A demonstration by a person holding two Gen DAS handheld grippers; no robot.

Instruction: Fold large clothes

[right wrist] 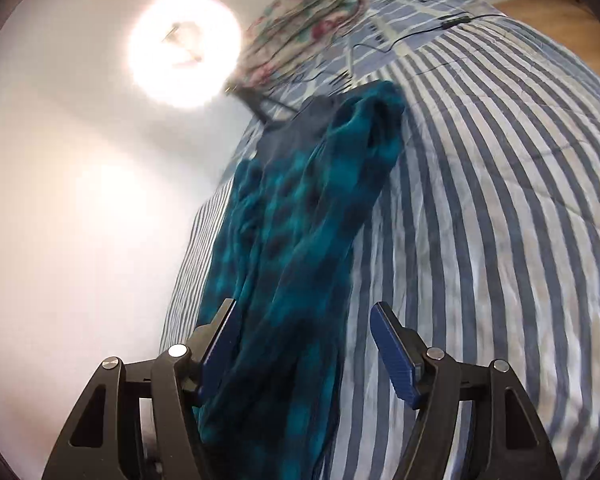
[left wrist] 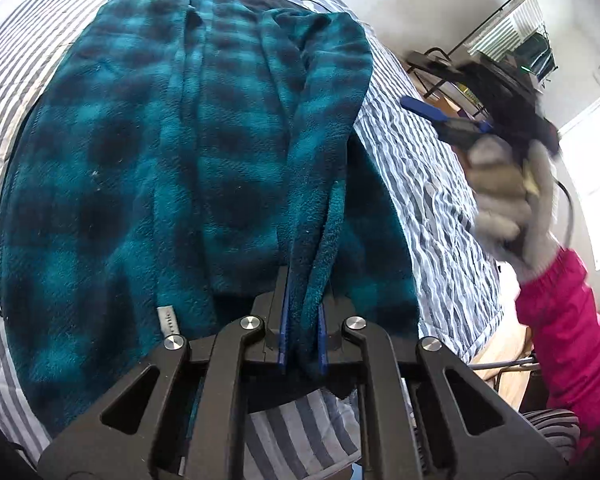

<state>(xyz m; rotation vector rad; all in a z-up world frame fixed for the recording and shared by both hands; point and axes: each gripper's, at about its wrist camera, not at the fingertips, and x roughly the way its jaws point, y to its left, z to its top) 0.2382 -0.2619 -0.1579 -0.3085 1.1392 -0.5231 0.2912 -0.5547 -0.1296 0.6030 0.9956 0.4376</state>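
Observation:
A large teal and dark plaid fleece garment [left wrist: 148, 168] lies spread on the striped bed cover [left wrist: 28, 64]. My left gripper [left wrist: 302, 320] is shut on a folded sleeve end [left wrist: 320, 208] of the garment near its bottom hem. In the left wrist view my right gripper [left wrist: 440, 114] is held in the air to the right of the garment, in a gloved hand. In the right wrist view my right gripper [right wrist: 304, 332] is open, with the garment [right wrist: 300, 208] lying beyond and between its fingers, not gripped.
A flowered pillow [right wrist: 304, 20] and a thin black cable [right wrist: 428, 28] lie at the head of the bed. A bright ceiling lamp [right wrist: 184, 52] glares above. A black metal rack [left wrist: 512, 32] stands by the wall right of the bed. Wooden floor [left wrist: 508, 360] shows beside the bed.

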